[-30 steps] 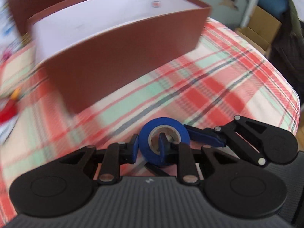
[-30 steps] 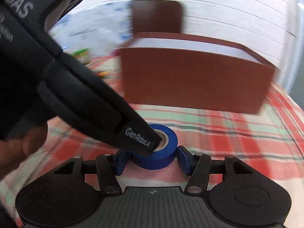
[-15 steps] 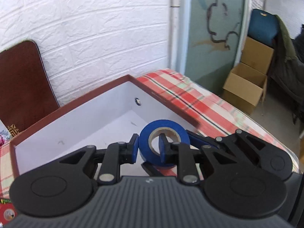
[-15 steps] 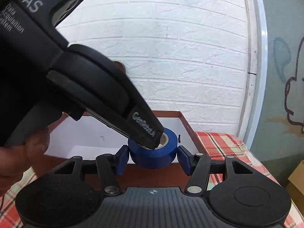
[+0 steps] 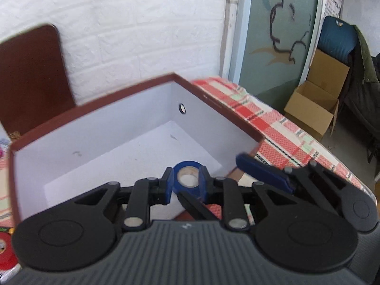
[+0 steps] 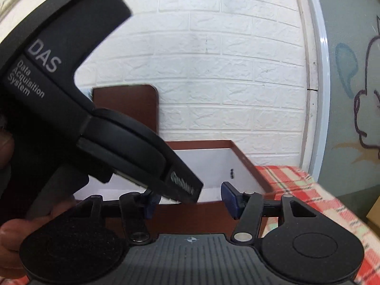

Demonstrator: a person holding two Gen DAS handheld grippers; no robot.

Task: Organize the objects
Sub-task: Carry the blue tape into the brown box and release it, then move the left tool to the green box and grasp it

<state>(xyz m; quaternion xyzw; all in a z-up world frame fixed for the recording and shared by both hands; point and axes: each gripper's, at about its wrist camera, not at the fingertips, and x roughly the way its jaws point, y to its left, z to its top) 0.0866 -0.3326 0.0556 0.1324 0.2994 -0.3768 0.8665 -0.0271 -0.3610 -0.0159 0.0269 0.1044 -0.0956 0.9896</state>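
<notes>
A blue tape roll (image 5: 187, 180) sits between the blue pads of my left gripper (image 5: 185, 185), which is shut on its wall, one finger through the core. It hangs over the near right corner of a brown box with a white inside (image 5: 133, 140). My right gripper (image 6: 190, 200) is open and empty, just in front of the box's near wall (image 6: 190, 216); its blue pad (image 5: 261, 174) shows at the right of the left wrist view. The left gripper's black body (image 6: 95, 123) crosses the right wrist view and hides the tape there.
The box stands on a red plaid tablecloth (image 5: 285, 130) against a white brick wall (image 6: 225, 71). A brown lid (image 5: 30, 76) leans on the wall behind it. A red tape roll (image 5: 6, 249) lies at the left edge. Cardboard boxes (image 5: 313, 102) sit on the floor at right.
My right gripper has let go of the blue tape and opened wide. My left gripper has carried the tape lower, over the box's inside.
</notes>
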